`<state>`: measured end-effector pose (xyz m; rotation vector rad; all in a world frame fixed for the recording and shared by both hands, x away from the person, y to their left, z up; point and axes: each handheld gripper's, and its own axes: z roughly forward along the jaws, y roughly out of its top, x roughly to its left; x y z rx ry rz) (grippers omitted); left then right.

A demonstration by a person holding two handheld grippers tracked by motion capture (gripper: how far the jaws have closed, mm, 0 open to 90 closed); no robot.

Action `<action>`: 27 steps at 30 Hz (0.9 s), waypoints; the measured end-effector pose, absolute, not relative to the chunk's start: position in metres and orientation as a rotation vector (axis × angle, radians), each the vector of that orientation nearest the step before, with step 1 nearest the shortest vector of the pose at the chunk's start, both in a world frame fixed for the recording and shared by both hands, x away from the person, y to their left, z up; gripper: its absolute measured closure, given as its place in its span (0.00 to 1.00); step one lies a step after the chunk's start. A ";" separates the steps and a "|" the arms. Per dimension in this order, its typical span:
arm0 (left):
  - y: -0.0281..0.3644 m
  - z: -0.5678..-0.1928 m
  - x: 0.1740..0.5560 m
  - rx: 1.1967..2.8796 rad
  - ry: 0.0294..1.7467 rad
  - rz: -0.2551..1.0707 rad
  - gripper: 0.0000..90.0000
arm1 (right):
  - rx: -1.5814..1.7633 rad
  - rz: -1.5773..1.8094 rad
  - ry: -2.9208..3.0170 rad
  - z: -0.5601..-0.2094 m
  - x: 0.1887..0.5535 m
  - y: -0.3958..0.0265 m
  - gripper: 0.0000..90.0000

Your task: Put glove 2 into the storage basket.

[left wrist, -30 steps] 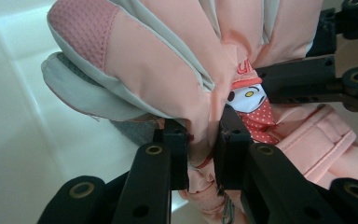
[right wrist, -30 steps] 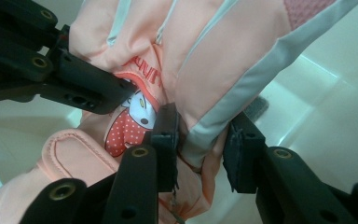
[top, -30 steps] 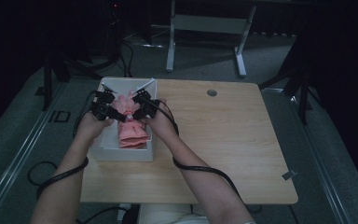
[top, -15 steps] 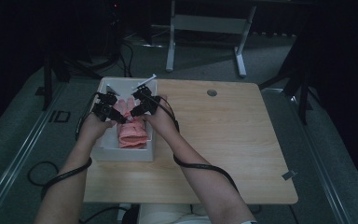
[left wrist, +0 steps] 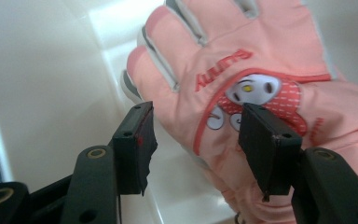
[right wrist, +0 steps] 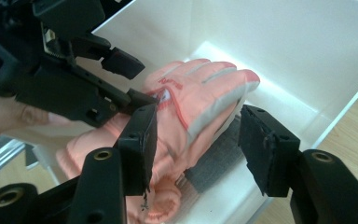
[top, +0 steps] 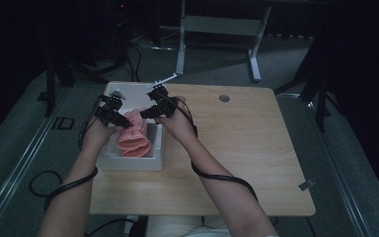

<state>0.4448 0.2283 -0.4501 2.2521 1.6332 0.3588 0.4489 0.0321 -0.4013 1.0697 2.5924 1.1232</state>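
The wooden worktop (top: 237, 143) carries a white box (top: 133, 162) at its left edge, and the pink glove (top: 134, 136) lies inside it, cuff toward the person, fingers pointing to the far wall. The left gripper (top: 120, 118) hovers just over the glove, its jaws spread after just opening, nothing pinched. The right gripper (top: 149, 111) hangs above the box, jaws likewise parted and empty.

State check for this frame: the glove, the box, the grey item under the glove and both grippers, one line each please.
pink glove: lying in the box, printed back up, held by neither gripper.
white box: open-topped, on the table's left edge.
grey item: lying under the glove, mostly covered.
left gripper: open, jaws just widened, over the glove.
right gripper: open, jaws just widened, above the glove.
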 end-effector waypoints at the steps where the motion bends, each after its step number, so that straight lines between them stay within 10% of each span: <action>1: 0.229 -0.450 0.444 2.251 1.634 0.359 0.50 | 1.070 1.131 2.594 -0.401 0.448 0.031 0.52; 20: 0.227 -0.414 0.426 2.131 1.548 0.468 0.43 | 1.062 1.184 2.586 -0.399 0.446 0.014 0.48; 27: 0.199 -0.398 0.410 2.113 1.368 0.443 0.16 | 1.046 1.261 2.562 -0.391 0.444 -0.006 0.41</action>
